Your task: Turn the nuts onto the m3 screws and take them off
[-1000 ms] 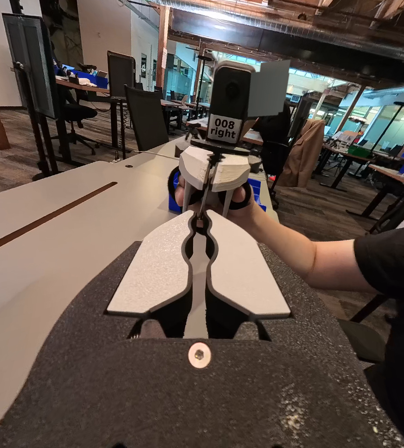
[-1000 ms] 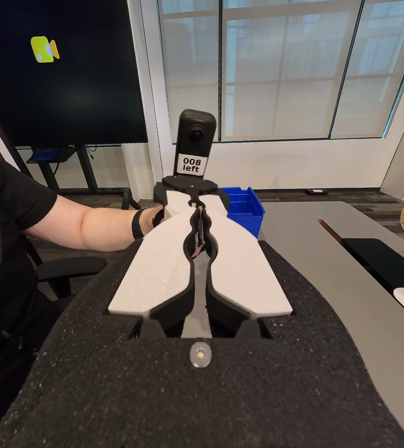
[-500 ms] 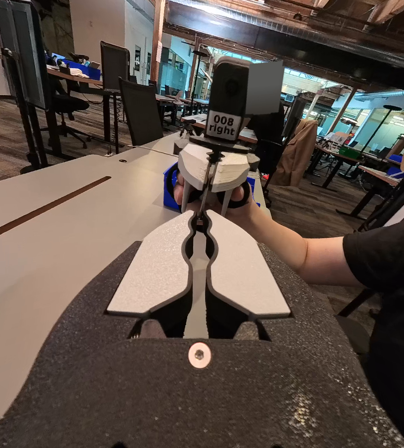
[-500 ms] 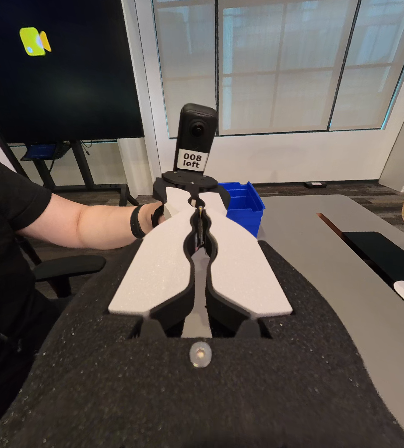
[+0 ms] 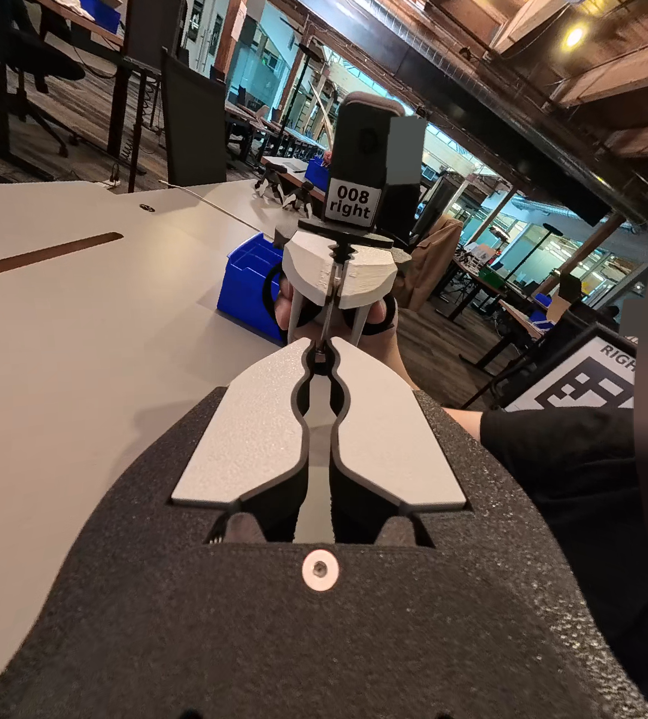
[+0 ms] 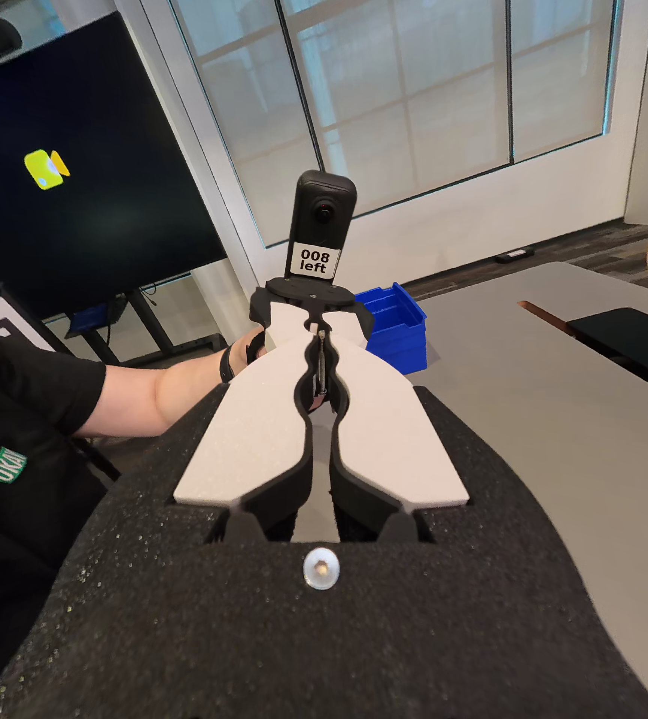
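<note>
Both grippers are up over the grey table, nose to nose. The left gripper has its fingers nearly together, pinching something tiny at the tips, probably the nut, too small to be sure. The right gripper is squeezed narrow around the m3 screw, which runs lengthwise between its fingers toward the left one. A blue bin sits on the table edge just behind them.
</note>
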`<state>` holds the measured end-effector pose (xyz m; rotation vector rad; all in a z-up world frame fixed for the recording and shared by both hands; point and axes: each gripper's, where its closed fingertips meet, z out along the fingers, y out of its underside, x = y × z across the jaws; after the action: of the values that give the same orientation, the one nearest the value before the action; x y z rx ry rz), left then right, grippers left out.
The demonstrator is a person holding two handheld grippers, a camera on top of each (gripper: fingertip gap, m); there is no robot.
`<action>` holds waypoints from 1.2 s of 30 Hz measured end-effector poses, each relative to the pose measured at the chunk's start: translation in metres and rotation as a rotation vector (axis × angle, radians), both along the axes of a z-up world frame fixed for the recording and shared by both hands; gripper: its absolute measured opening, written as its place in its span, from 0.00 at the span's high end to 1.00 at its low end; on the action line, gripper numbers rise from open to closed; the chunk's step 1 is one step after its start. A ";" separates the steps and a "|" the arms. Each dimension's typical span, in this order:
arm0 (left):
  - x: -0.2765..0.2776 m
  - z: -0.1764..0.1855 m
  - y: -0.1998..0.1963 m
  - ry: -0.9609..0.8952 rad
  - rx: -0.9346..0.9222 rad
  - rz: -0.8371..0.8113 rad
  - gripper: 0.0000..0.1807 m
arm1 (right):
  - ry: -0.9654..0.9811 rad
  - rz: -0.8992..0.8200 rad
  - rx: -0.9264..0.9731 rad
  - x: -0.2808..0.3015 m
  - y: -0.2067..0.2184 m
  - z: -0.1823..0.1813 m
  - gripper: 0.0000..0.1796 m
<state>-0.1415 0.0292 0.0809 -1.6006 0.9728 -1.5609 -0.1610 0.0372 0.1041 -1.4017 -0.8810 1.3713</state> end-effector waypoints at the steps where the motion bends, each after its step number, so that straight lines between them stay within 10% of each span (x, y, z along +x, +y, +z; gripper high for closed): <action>1: 0.002 0.001 0.000 0.004 -0.003 -0.003 0.98 | 0.009 0.004 -0.014 0.001 0.000 0.001 0.99; 36: 0.011 0.008 -0.003 0.042 -0.023 -0.023 0.99 | 0.041 0.031 -0.070 0.009 -0.001 0.005 0.99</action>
<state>-0.1303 0.0258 0.0885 -1.6492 1.0020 -1.5645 -0.1519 0.0358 0.1092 -1.4123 -0.8384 1.4616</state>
